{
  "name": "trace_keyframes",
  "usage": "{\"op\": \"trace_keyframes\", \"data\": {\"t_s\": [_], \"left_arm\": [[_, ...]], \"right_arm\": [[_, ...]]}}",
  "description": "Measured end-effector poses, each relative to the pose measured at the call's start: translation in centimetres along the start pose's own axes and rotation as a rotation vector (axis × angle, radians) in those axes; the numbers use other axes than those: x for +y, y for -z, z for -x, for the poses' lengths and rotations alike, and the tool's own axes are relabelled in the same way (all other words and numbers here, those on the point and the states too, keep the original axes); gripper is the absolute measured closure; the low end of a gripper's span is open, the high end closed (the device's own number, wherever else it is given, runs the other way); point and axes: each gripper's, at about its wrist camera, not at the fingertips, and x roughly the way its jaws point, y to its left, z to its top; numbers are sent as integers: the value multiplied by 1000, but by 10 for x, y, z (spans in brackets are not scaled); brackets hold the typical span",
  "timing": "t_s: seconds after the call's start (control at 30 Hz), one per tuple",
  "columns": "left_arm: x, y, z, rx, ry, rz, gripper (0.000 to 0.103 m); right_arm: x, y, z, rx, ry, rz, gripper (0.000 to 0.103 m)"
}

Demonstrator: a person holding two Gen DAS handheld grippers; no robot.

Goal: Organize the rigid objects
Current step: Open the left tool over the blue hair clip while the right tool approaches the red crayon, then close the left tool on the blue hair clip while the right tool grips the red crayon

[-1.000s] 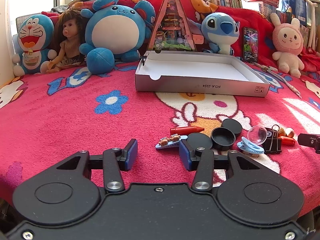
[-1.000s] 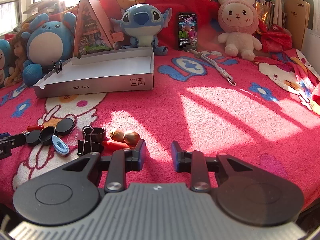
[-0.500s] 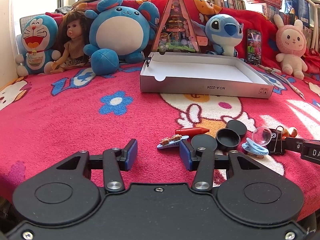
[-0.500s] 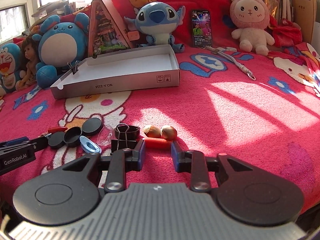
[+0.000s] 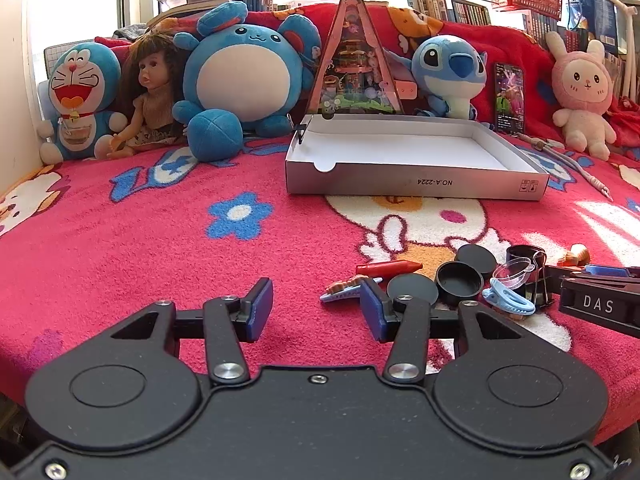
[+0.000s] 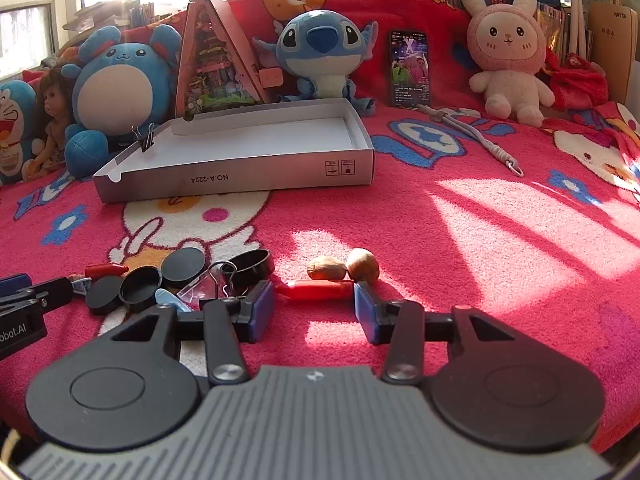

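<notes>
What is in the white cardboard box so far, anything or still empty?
Empty, as far as visible: the white cardboard box shows only bare floor. A binder clip grips its rim.

Blanket (image 5: 140,240): hot pink, blue flowers with white centres, white cartoon cat figures with orange patches.
Box (image 6: 240,178): silver-grey outside, white inside, black print on front wall.
Crayons (image 6: 316,291) (image 5: 388,268): both red.
Nuts (image 6: 344,268): brown, tan.
Caps (image 5: 460,278): black, three round.
Binder clip (image 5: 536,284): black body, steel wire handles.
Hair clip (image 5: 508,300): pale blue.
Dome (image 5: 514,270): clear plastic.
Gripper pads (image 6: 260,308): blue on black fingers; one housing grey, the other black.
Plush row: blue-and-white cat (image 5: 80,96); blue round toy (image 5: 244,76), cream belly; blue alien (image 5: 452,72); pink rabbit (image 5: 580,92).
Doll (image 5: 148,92): brown hair, tan dress.
</notes>
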Motion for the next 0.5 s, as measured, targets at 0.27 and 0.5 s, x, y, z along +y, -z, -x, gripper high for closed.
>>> {"op": "trace_keyframes", "data": {"t_s": [0.27, 0.5], "left_arm": [[-3, -4, -4, 16, 22, 52, 52], [0, -3, -10, 16, -15, 39, 53]], "right_arm": [[7, 2, -3, -19, 13, 37, 32], [5, 3, -2, -23, 8, 29, 32]]}}
